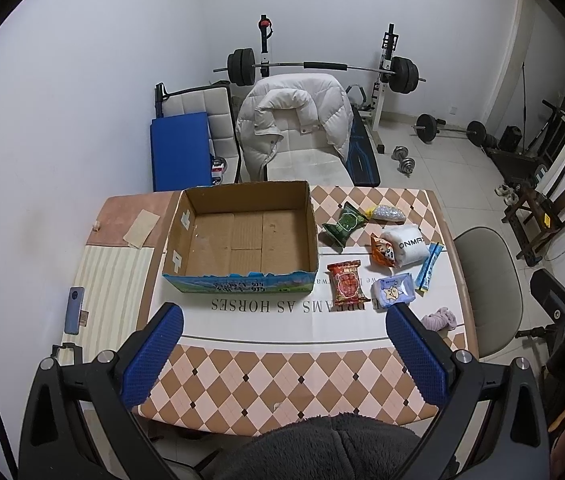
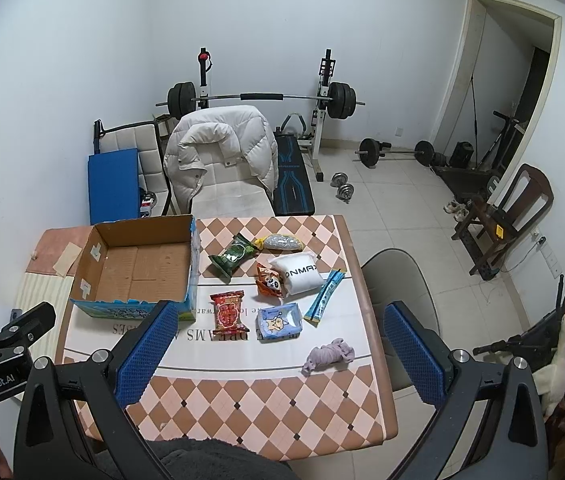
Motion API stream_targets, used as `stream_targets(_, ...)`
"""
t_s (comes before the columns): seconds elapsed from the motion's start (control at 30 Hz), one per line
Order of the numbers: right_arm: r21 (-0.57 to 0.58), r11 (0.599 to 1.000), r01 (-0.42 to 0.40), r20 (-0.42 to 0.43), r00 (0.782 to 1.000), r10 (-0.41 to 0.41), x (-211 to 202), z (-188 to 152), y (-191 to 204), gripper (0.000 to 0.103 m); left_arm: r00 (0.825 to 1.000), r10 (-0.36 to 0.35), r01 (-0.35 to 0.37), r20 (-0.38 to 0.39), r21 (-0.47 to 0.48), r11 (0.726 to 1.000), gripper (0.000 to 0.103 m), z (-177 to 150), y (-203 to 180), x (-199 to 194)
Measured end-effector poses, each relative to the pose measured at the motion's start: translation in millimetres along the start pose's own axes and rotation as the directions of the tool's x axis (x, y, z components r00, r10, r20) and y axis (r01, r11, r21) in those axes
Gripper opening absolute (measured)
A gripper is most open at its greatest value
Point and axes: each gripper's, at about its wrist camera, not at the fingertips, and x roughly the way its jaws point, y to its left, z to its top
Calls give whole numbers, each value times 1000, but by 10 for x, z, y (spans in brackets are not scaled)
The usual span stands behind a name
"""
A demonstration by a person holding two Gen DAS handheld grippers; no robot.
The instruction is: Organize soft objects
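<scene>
Your left gripper (image 1: 284, 354) hangs above the near edge of the table (image 1: 282, 384), jaws spread wide, nothing between the blue pads, touching nothing. Your right gripper (image 2: 278, 354) is the same: fully spread, empty, clear of the tabletop.

Ahead of the left gripper sits the cardboard box (image 1: 242, 240), open-topped, with nothing in it. The soft things lie to its right: red snack packet (image 2: 229, 313), blue tissue pack (image 2: 279, 322), orange packet (image 2: 269, 283), white roll (image 2: 297, 274), green packet (image 2: 232, 258), blue stick pack (image 2: 324, 297), and a lilac cloth bundle (image 2: 329, 354) nearest your right gripper.

Risks, as judged:
- Packets lie flat and close together; a wide close may catch two.
- Puffed bags can slip or burst under hard squeeze.
- The cloth may trail and snag the box wall.
- Both grippers converging on the box could collide.
</scene>
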Motion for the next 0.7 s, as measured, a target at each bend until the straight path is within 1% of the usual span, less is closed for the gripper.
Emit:
stream_targets(0.53, 1, 1000, 1, 4, 1000, -1, -2, -21, -2, 103, 1000, 1, -1, 3, -3, 1000, 103, -24, 4, -9)
stream_targets(0.7, -7, 1000, -2, 12, 1000, 2, -41, 30, 16, 103, 1000, 1, -1, 3, -5, 1000, 103, -24, 2, -14)
